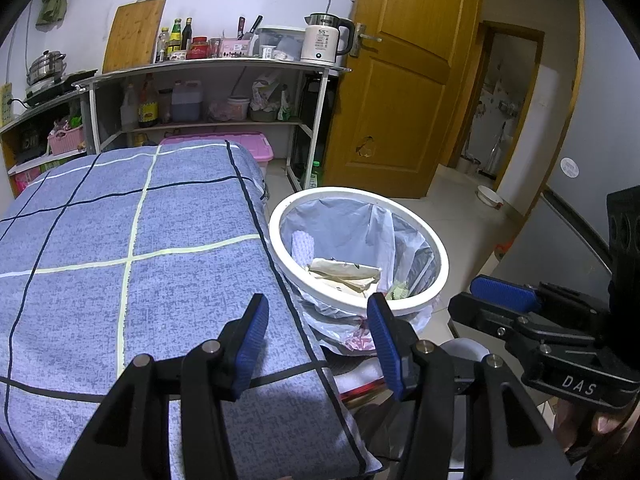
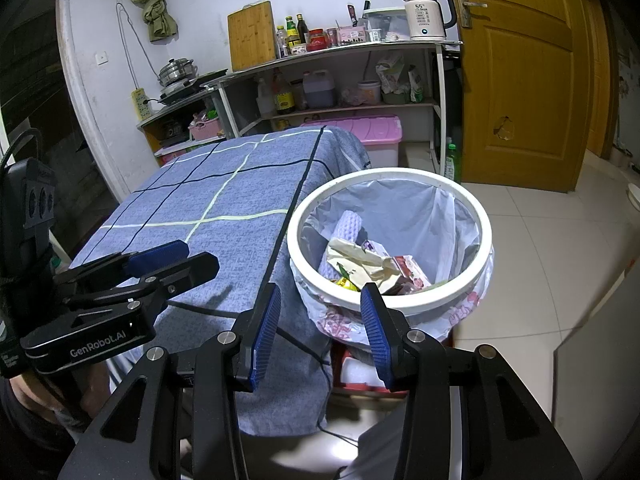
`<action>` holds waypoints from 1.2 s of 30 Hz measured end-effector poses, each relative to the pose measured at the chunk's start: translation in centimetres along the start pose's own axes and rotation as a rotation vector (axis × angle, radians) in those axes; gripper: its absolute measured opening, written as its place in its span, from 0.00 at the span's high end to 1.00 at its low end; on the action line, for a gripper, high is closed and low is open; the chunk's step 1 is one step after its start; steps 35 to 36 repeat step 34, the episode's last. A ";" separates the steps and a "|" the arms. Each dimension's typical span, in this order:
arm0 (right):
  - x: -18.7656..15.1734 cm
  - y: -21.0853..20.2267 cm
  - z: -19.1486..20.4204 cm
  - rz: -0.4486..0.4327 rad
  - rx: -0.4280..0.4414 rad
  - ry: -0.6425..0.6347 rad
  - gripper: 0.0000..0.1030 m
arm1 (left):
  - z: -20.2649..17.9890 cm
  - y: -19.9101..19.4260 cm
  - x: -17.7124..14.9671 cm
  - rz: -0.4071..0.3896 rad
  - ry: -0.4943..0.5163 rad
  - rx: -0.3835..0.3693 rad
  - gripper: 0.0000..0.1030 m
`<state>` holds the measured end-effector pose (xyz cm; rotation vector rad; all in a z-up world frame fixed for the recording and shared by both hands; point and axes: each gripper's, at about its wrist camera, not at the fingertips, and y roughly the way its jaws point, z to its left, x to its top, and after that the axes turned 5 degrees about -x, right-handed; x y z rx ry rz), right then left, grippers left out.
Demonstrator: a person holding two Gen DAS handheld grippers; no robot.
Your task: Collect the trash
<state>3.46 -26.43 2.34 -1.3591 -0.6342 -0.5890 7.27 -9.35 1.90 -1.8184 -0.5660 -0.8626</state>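
Hovering empty, both claws are standing released: left claw (image 1: 316,340) over table (image 1: 120,240) edge, right claw (image 2: 320,320) nr bin (image 2: 390,304). Trash (image 2: 372,266) is lying inside bin; collection appears done. Next move: prob. checking for leftovers.

the table cover (image 1: 132,240) is woven cloth, matt, with a mottled blue grain. the bin (image 2: 486,240) has a smooth, glossy white plastic rim, lined with a thin, crinkled, translucent plastic bag (image 2: 420,208). crumpled paper and glossy printed wrappers (image 2: 372,266) lie inside. both grippers are matt black plastic with metal pivot pins; finger pads (image 1: 251,336) are ribbed blue rubber. the door (image 1: 404,92) is varnished wood.
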 end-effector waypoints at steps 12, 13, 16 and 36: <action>0.0 0.0 -0.1 0.001 0.001 0.002 0.58 | 0.1 -0.1 0.1 0.000 0.005 0.014 0.48; 0.0 0.0 -0.1 0.001 0.000 0.002 0.58 | 0.1 -0.1 0.1 -0.001 0.008 0.016 0.48; -0.2 0.0 -0.1 0.002 0.001 0.003 0.58 | 0.1 -0.2 0.1 0.001 0.019 0.023 0.48; -0.3 0.1 -0.2 0.005 0.002 0.008 0.58 | -0.4 0.1 -0.1 0.007 0.020 0.026 0.48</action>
